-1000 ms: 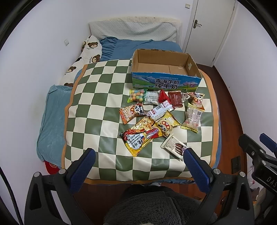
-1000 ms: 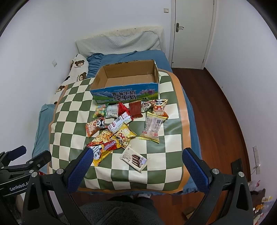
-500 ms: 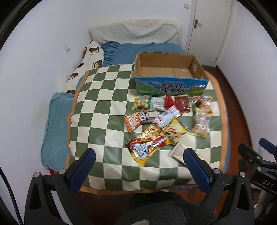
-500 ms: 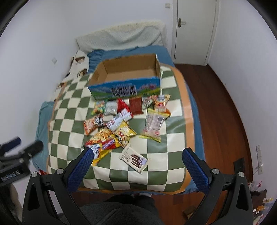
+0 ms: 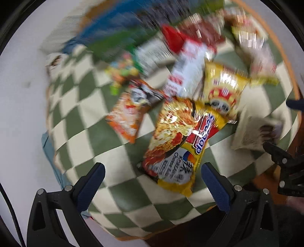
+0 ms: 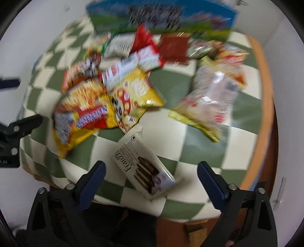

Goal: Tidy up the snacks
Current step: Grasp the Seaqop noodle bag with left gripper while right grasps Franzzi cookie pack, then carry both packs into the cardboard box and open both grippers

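Observation:
Several snack packets lie in a heap on the green-and-white checked mat [image 6: 201, 136]. My left gripper [image 5: 153, 167] hangs open just over the near end of a big yellow noodle packet [image 5: 176, 140], its blue fingers [image 5: 91, 182] on either side and clear of it. My right gripper [image 6: 152, 165] straddles a white chocolate-biscuit packet [image 6: 142, 163]. Its jaws are closing, and the pads [image 6: 210, 180] stand well apart from the wrapper. A yellow panda snack bag [image 6: 133, 98] and a clear rice-cracker bag [image 6: 207, 102] lie further in. Both views are motion-blurred.
The blue-printed cardboard box [image 6: 161, 17] stands behind the heap. The mat's orange edge [image 6: 264, 106] drops to wooden floor on the right. A white wall is on the left. Each gripper shows at the other view's edge: right gripper [image 5: 285, 167], left gripper [image 6: 11, 136].
Both grippers have dropped fast toward the mat and tilted down, so the snacks now fill the views. The left view has rolled. The right fingers stand slightly closer together.

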Demonstrator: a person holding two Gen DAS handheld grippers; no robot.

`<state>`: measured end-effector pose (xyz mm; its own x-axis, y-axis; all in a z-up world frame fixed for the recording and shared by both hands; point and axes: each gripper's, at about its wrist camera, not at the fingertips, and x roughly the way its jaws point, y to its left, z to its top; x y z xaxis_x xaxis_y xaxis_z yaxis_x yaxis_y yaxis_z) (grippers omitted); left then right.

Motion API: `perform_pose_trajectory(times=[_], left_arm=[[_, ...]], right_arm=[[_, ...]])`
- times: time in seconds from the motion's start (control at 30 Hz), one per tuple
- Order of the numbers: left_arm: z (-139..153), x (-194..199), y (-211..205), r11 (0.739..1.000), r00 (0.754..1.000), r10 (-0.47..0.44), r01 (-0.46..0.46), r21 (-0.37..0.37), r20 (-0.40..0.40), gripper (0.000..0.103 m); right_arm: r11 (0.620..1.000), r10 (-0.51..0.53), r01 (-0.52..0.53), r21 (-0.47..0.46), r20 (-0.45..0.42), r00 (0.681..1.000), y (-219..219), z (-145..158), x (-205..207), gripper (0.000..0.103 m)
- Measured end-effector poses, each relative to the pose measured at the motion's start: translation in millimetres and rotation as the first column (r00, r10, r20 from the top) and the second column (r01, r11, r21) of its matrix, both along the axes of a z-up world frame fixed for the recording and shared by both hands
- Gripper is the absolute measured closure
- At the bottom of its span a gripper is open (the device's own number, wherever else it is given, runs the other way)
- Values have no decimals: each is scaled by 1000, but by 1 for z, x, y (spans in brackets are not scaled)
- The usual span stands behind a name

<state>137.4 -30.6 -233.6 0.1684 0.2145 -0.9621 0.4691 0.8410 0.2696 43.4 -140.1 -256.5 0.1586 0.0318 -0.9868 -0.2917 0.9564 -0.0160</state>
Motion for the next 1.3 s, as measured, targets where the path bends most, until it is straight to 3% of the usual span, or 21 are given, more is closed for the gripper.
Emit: perform_pose_trajectory(times=[0.17, 0.23, 0.3, 0.37, 0.4, 0.47, 0.53, 0.57, 0.63, 0.7, 0.73, 0.77, 0.83, 0.93, 1.03, 1.1, 1.17, 1.27, 1.3], left_arm=[[-62, 20, -14, 990, 984, -143, 144, 3, -102, 0], [-77, 23, -21, 981, 971, -194, 190, -44, -138, 0], [-88, 27, -22, 981, 969, -194, 186, -60, -155, 18], [-90, 32, -14, 990, 978, -132, 121, -76, -159, 18], [-89, 35, -8, 995, 985, -81, 70, -77, -151, 18], [-86, 40, 17, 994, 987, 62, -75, -81, -149, 18], [-86, 44, 53, 961, 954, 247, -263, -81, -168, 18], [-86, 43, 74, 926, 922, 343, -364, -99, -181, 18], [-91, 38, 102, 865, 863, 459, -488, -116, -212, 18], [-102, 34, 126, 798, 805, 529, -579, -163, -269, 18], [-110, 33, 134, 778, 788, 539, -601, -182, -297, 18], [-117, 33, 137, 775, 783, 530, -603, -188, -324, 18], [-127, 36, 150, 797, 796, 488, -574, -190, -357, 18], [-136, 32, 145, 850, 844, 416, -493, -185, -339, 18], [-140, 26, 140, 879, 864, 374, -446, -170, -338, 18], [-145, 21, 142, 878, 866, 371, -445, -178, -336, 18], [-142, 18, 136, 871, 861, 382, -457, -179, -335, 18], [-137, 23, 144, 848, 847, 431, -498, -183, -312, 19], [-130, 18, 135, 836, 838, 450, -517, -183, -309, 21]], right_arm=[[993, 108, -108, -39, -24, 994, 14, -34, 1, 12], [989, 139, -141, -48, -36, 990, 19, -45, 0, 14], [988, 147, -149, -48, -49, 988, 21, -54, -2, 18], [988, 145, -147, -38, -50, 988, 23, -57, -3, 26], [991, 132, -133, -24, -53, 990, 23, -57, -4, 36], [999, 53, -53, 8, -69, 996, 21, -59, -1, 43], [996, -74, 79, 50, -97, 993, 11, -61, 3, 44], [984, -150, 160, 78, -121, 981, 3, -62, 5, 44], [927, -314, 345, 146, -199, 928, -15, -69, 6, 44], [827, -452, 516, 224, -283, 846, -33, -77, 6, 44], [763, -505, 590, 263, -326, 799, -41, -82, 6, 44], [719, -533, 634, 286, -360, 766, -46, -87, 5, 44], [691, -535, 658, 300, -399, 744, -52, -90, 7, 43], [741, -503, 609, 284, -366, 783, -54, -78, 3, 26], [817, -467, 538, 207, -308, 829, -44, -61, -2, 25], [853, -441, 496, 162, -284, 851, -36, -60, -10, 25], [870, -432, 479, 119, -289, 855, -31, -55, -13, 25], [874, -440, 479, 84, -286, 852, -27, -54, -16, 26], [870, -451, 487, 77, -276, 849, -24, -56, -18, 33]])
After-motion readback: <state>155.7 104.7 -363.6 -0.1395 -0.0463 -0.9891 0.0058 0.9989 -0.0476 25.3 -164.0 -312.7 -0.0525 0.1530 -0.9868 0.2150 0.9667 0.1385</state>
